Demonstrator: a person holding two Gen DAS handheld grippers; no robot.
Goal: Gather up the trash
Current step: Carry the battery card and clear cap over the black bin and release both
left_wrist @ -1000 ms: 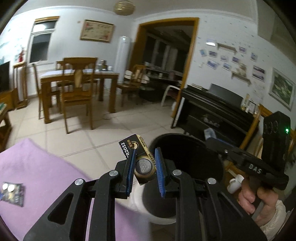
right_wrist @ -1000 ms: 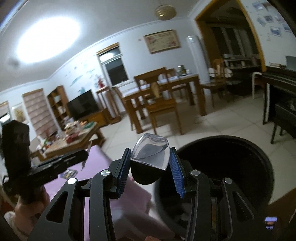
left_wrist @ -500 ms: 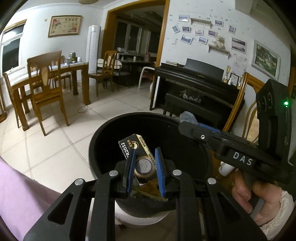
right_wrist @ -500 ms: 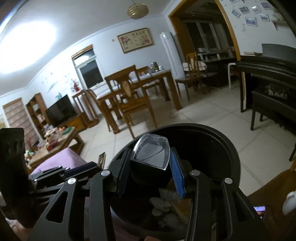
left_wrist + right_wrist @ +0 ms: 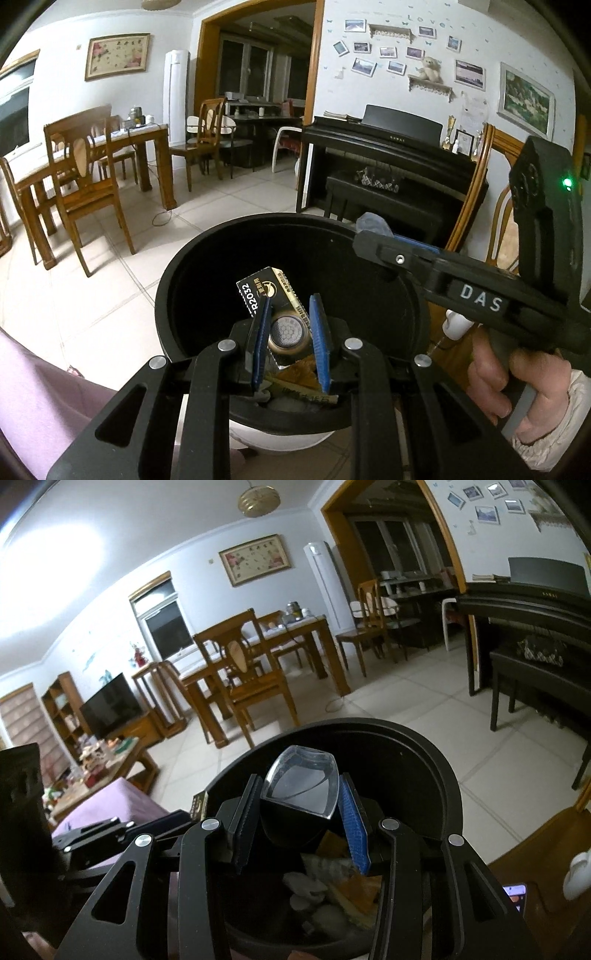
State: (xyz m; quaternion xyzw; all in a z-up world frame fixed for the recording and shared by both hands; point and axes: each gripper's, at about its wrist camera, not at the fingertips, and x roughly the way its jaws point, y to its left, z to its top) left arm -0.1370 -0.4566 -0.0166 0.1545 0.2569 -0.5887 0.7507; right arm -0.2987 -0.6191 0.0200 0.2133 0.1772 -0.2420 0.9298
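Observation:
My left gripper (image 5: 289,314) is shut on a black-and-gold coin battery pack (image 5: 275,295), held over the mouth of the black trash bin (image 5: 173,295). My right gripper (image 5: 299,797) is shut on a clear plastic cup with a dark base (image 5: 301,786), also over the trash bin (image 5: 443,775). Paper scraps and white wads (image 5: 314,890) lie at the bin's bottom. In the left wrist view the right gripper (image 5: 373,236) reaches over the bin's right rim, held by a hand (image 5: 491,373). The left gripper's body (image 5: 110,830) shows at the lower left of the right wrist view.
A purple cloth surface (image 5: 44,402) lies left of the bin. A black piano (image 5: 388,158) and bench stand behind it on the right. A wooden dining table with chairs (image 5: 85,173) stands across the tiled floor. A wooden chair (image 5: 476,192) is close at the right.
Both grippers have moved from beside the purple surface to over the bin's mouth and lower, still holding the battery pack and the cup. Little motion in the last half second.

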